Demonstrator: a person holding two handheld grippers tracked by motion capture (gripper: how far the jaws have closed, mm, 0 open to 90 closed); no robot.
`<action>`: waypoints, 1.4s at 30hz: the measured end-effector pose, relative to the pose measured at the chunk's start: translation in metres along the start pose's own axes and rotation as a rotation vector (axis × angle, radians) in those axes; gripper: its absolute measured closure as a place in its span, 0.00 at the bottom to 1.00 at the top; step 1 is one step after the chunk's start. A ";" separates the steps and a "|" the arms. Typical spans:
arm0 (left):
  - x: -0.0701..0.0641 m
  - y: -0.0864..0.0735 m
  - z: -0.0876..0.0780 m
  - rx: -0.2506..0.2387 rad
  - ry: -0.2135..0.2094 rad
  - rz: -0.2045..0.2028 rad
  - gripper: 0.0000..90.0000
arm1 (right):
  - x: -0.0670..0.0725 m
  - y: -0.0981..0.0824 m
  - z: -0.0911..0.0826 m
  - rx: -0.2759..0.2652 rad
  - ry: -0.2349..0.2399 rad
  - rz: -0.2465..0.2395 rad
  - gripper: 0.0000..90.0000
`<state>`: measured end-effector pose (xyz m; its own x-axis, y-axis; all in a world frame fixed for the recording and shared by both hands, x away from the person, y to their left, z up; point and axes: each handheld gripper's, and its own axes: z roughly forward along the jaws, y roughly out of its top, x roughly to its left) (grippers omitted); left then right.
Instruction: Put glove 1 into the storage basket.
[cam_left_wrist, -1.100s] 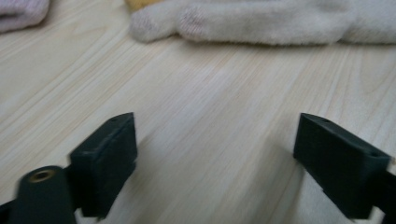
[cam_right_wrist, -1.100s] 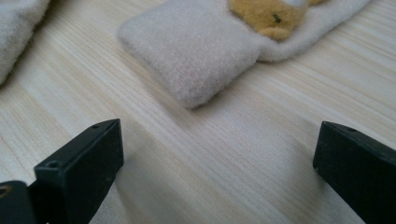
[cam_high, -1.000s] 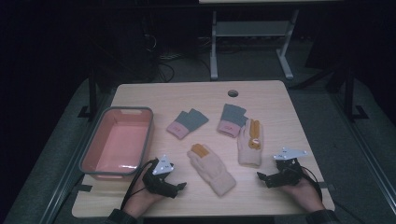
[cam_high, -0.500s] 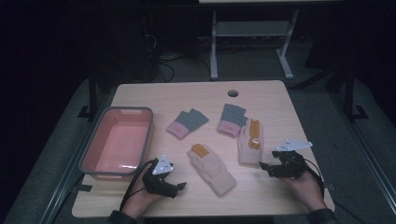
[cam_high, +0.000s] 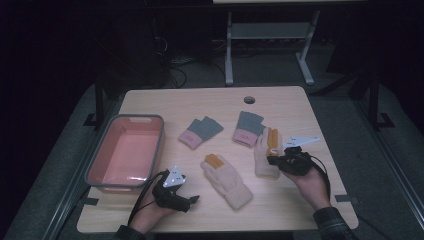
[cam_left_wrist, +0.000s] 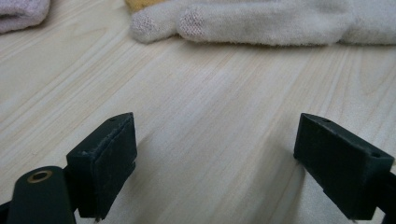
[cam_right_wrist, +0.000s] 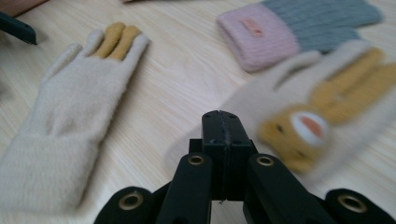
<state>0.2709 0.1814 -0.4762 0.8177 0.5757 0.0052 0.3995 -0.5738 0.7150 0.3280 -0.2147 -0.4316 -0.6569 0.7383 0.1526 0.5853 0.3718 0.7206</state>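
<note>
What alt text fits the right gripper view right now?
The right gripper, jaws pressed shut with nothing visible between them, hangs above a wooden table. A cream glove lies left, a blurred cream glove with a bear face right, a grey-and-pink glove beyond.

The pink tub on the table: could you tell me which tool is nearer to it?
Left. The left tool sits just past the pink tub's near right corner, jaws open. The right tool is across the table, shut at a cream glove.

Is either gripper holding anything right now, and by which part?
Left gripper open, empty. Right gripper: its jaws just closed at the bear glove's edge; whether they pinch it cannot be told.
</note>
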 end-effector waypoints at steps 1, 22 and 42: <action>0.000 0.000 0.000 0.000 -0.002 0.001 0.14 | 0.002 0.002 0.005 0.008 0.003 -0.013 1.00; 0.001 0.000 0.001 -0.002 -0.005 0.002 0.14 | -0.012 -0.005 0.026 0.127 -0.014 0.007 1.00; 0.001 0.000 0.001 -0.002 -0.005 0.003 0.14 | -0.045 -0.042 -0.023 0.142 -0.098 0.065 1.00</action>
<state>0.2722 0.1816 -0.4764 0.8208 0.5711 0.0037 0.3963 -0.5742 0.7164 0.3224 -0.2766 -0.4530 -0.5702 0.8122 0.1236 0.6907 0.3925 0.6073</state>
